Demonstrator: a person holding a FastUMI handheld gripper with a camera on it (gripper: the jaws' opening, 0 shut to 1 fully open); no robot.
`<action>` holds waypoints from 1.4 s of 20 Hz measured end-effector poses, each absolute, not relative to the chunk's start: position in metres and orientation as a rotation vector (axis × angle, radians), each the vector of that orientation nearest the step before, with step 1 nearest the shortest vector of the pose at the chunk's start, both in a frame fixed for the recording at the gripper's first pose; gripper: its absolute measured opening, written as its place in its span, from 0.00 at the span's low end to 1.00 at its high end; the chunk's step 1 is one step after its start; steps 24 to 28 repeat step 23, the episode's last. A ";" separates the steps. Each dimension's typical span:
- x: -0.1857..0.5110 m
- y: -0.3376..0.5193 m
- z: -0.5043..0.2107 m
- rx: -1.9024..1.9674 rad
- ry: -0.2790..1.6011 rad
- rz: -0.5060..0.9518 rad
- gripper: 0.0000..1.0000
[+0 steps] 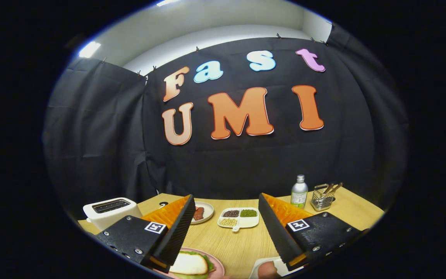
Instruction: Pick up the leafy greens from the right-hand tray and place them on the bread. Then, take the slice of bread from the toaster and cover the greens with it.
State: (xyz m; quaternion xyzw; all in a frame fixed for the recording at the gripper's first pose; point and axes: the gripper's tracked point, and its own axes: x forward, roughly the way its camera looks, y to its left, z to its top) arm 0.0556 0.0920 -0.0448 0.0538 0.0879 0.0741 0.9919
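Note:
My gripper is open and held above the wooden table, with nothing between its fingers. Under the base of the left finger sits a pink plate. On it a slice of bread lies on top of leafy greens, whose edge peeks out around the slice. A white toaster stands at the table's left, beyond the left finger, and its top slots look dark. By the base of the right finger is the corner of a white tray holding a pinkish item.
Beyond the fingers stand a small plate with reddish meat and a white divided dish of beans. Further right are a metal bottle and a wire basket of utensils. The black cloth wall closes the back of the table.

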 end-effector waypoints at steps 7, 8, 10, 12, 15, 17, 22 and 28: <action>0.053 0.093 -0.033 0.061 0.118 0.135 0.98; 0.053 0.092 -0.030 0.060 0.111 0.132 0.98; 0.052 0.089 -0.027 0.058 0.102 0.129 0.98; 0.051 0.091 -0.026 0.057 0.097 0.130 0.98; 0.050 0.090 -0.027 0.040 0.094 0.127 0.98; 0.048 0.090 -0.025 0.034 0.092 0.129 0.98; 0.047 0.088 -0.023 0.023 0.083 0.121 0.98; 0.048 0.088 -0.025 0.022 0.086 0.121 0.98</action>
